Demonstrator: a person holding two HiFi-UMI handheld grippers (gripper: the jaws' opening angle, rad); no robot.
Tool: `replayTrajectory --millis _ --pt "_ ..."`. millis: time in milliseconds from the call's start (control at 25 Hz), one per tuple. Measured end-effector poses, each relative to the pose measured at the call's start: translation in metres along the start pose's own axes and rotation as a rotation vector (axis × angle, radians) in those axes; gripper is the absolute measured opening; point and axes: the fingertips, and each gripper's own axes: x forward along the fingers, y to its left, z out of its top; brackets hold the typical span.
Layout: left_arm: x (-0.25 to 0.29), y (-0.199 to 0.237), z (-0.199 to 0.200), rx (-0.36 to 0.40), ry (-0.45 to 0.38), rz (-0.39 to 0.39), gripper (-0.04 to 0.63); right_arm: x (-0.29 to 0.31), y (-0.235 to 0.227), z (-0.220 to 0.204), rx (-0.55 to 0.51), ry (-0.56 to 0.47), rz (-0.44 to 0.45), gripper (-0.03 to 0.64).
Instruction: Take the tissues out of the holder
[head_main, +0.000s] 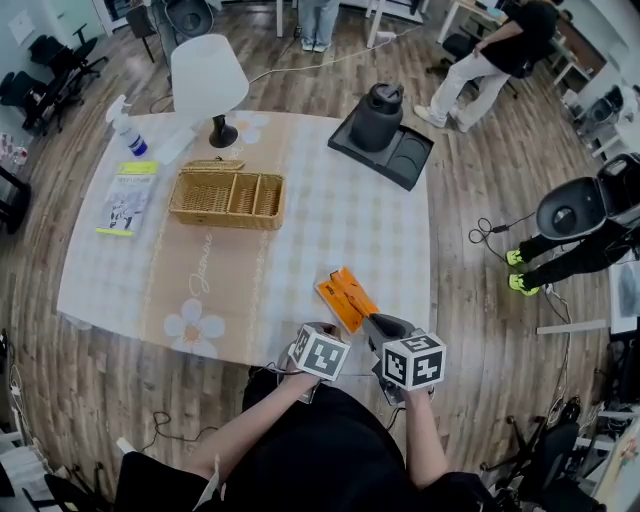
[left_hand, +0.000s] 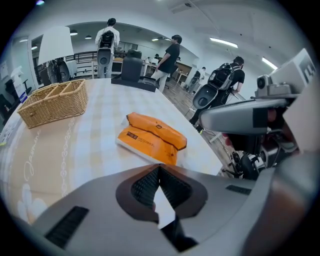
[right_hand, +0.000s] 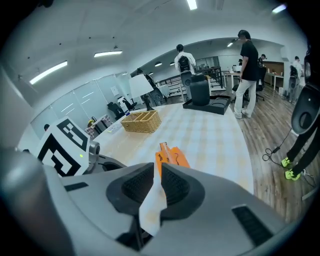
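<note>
**Tissue pinched, pack loose near the worktop's edge**

The right gripper has its jaws narrowed onto a white tissue, which hangs crumpled behind the ribbed black pads. The left gripper has its jaws together on a white scrap, thin and pointed. It is likely tissue too, though I cannot tell whether it is the same sheet. The pack, the task's holder, lies flat on the worktop close to the near edge, just ahead of both grippers and touched by neither.

Risks, as I judge them:
- If both jaws hold one sheet, pulling them apart would tear it, since the paper looks thin and limp
- The pack is a soft orange wrapper, slightly puffed and glossy. Nothing pins it down, so tugging the next sheet could lift or drag the whole pack
- It sits so near the edge that a drag toward the person could take it off the worktop
- A narrow pinch on soft paper may slip

The checked cloth on the worktop looks smooth. The woven basket stands well apart
</note>
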Motion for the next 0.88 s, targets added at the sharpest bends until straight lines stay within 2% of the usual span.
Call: replayTrajectory --millis 320,400,560,880 --pt "0.007 -0.007 -0.018 0.017 0.036 -0.023 0.002 0.004 0.010 -0.035 0.025 0.080 -0.019 0.014" --pt "0.007 -0.009 -0.022 0.023 0.042 -0.029 0.002 0.005 0.012 -0.044 0.036 0.094 -0.021 0.014" --pt "0.006 -0.010 -0.030 0.081 0.053 -0.001 0.002 0.006 0.010 -0.059 0.067 0.116 -0.058 0.014" --pt "0.000 -0.011 -0.030 0.078 0.042 -0.007 0.002 0.006 0.001 -0.078 0.138 0.155 -0.103 0.014"
